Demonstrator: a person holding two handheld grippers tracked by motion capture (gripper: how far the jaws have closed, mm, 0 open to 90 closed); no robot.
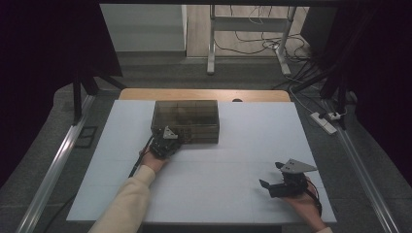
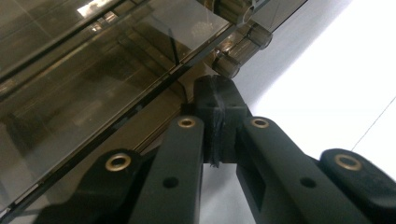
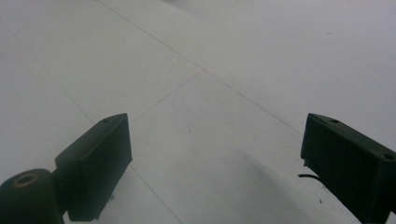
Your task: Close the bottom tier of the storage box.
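At the smoky compartment box's (image 1: 185, 120) front edge, the left claw (image 2: 217, 109) presses fully closed, likely prying the lid; the right claw (image 1: 272, 175) waits wide open, empty, on the white worktop (image 1: 233, 189).

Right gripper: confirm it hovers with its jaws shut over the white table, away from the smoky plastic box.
Not quite: the right gripper has its jaws wide open, as the right gripper view shows. It is indeed over the white table, away from the smoky plastic box.
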